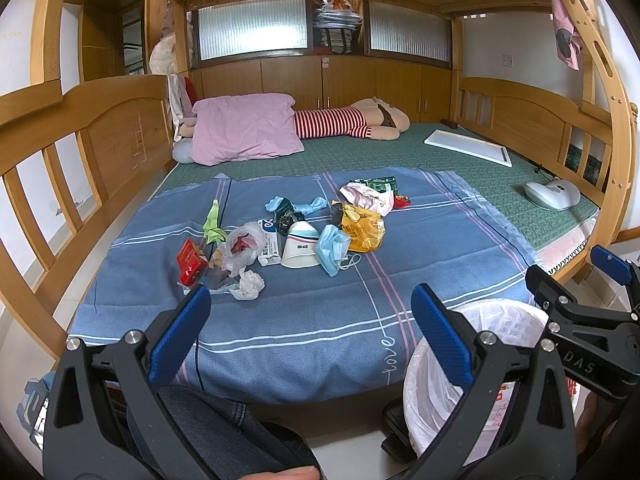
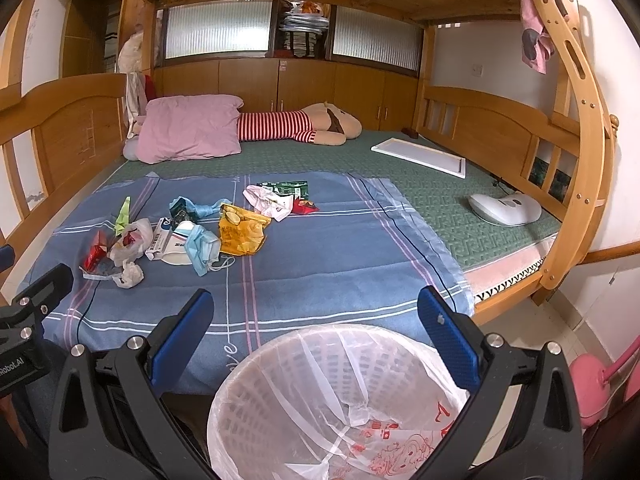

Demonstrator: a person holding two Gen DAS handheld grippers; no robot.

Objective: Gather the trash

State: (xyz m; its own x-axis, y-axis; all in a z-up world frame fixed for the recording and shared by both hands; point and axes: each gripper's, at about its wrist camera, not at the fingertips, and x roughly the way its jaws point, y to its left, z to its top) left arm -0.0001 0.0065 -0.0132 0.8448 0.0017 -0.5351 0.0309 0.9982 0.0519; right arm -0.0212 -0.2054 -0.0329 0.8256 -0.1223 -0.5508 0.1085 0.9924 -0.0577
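Observation:
Several pieces of trash lie in a loose pile on the blue plaid sheet (image 1: 304, 320): a crumpled tissue (image 1: 251, 285), a red box (image 1: 191, 266), a blue face mask (image 1: 333, 249), a white cup mask (image 1: 301, 249) and a yellow wrapper (image 1: 363, 229). The same yellow wrapper (image 2: 242, 232) and crumpled tissue (image 2: 130, 275) show in the right wrist view. A white basket bin (image 2: 340, 404) lined with a plastic bag stands on the floor at the bed's near edge. My left gripper (image 1: 310, 312) is open over the near sheet. My right gripper (image 2: 314, 316) is open above the bin.
A pink pillow (image 1: 244, 128), a striped plush toy (image 1: 348, 120), a white board (image 1: 468, 146) and a white device (image 1: 552, 194) lie on the green mat. Wooden bunk rails enclose the bed. A pink object (image 2: 592, 380) stands on the floor at right. A trouser leg (image 1: 200, 412) shows below.

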